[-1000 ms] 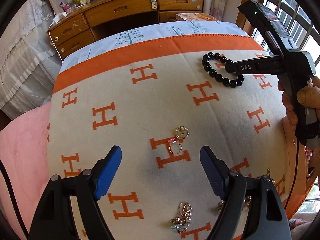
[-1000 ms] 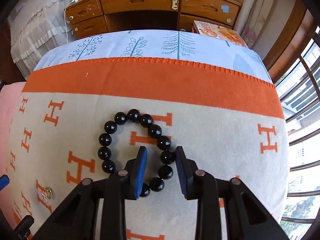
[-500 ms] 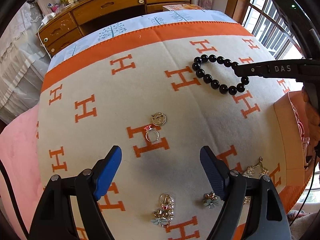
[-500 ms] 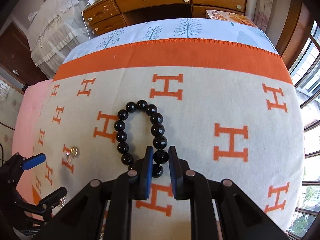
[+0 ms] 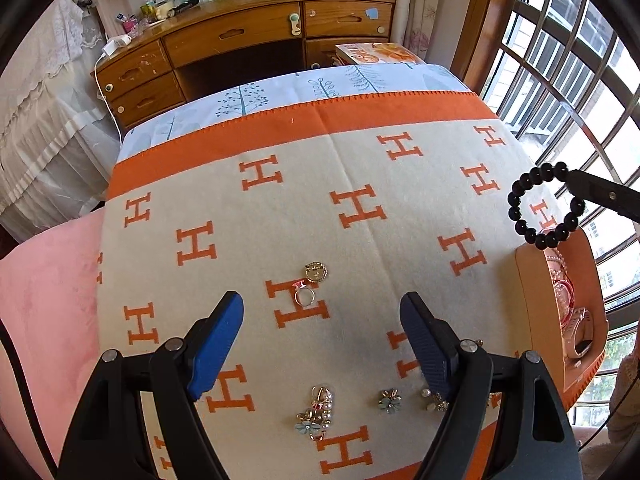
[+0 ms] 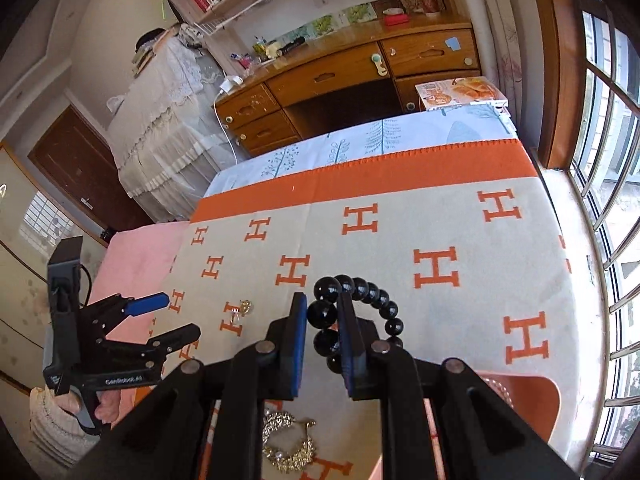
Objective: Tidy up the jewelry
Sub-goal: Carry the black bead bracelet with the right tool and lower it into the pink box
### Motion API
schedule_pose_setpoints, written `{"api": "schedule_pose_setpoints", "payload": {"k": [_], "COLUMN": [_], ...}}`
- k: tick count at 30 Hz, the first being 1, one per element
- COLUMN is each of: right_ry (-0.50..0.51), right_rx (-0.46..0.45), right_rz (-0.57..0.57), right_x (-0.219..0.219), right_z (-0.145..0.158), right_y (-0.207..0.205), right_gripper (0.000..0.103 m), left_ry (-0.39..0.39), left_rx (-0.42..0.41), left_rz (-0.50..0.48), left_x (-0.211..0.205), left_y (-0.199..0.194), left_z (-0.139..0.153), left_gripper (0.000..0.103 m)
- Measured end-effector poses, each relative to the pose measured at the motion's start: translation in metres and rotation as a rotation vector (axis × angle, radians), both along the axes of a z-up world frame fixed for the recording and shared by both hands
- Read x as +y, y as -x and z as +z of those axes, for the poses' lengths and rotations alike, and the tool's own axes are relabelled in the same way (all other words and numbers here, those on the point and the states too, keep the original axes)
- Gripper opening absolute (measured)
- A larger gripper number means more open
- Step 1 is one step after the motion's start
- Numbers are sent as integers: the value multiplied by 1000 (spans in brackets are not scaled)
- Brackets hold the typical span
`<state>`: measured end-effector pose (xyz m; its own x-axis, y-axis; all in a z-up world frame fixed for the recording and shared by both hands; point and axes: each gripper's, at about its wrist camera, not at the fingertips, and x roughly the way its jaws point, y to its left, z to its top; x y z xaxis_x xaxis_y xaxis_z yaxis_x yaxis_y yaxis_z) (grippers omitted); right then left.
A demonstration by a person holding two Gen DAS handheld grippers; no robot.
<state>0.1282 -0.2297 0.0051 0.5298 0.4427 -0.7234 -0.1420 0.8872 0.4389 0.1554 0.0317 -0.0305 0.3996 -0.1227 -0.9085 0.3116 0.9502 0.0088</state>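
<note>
Jewelry lies spread on a cream blanket [image 5: 400,184] with orange H letters. The right gripper [image 6: 323,322] is clenched on a bracelet of black beads [image 6: 325,314], its blue pads squeezing one bead. In the left camera's view the bracelet [image 5: 520,200] hangs in the air off the blanket, just above an orange box [image 5: 532,280] at the blanket's right edge. Pink and pearly things lie inside that box.

The left gripper [image 5: 322,344] hangs over the blanket with its jaws spread wide and nothing between them. Past its tips lie a silver ring [image 5: 305,296] and a round gold piece [image 5: 316,271], touching or almost touching. Close under the gripper lie a bunch of flower charms [image 5: 316,412] and a small flower earring [image 5: 389,401]. A gold chain piece [image 6: 288,444] shows under the right gripper. A wooden desk [image 5: 256,40] stands behind the bed.
</note>
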Motion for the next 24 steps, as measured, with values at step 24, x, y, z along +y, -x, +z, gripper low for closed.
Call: {"api": "schedule_pose_setpoints", "payload": {"k": [24], "right_ry": [-53], "right_rx": [11], "right_rz": [-104], "right_x": [-73], "right_z": [-30], "right_y": [97], "right_gripper": [15], "left_ry": [66], "left_rx": [39], "left_rz": [-166], "left_x": [-46], "left_y": [83], "left_z": [8], "left_gripper": [79]}}
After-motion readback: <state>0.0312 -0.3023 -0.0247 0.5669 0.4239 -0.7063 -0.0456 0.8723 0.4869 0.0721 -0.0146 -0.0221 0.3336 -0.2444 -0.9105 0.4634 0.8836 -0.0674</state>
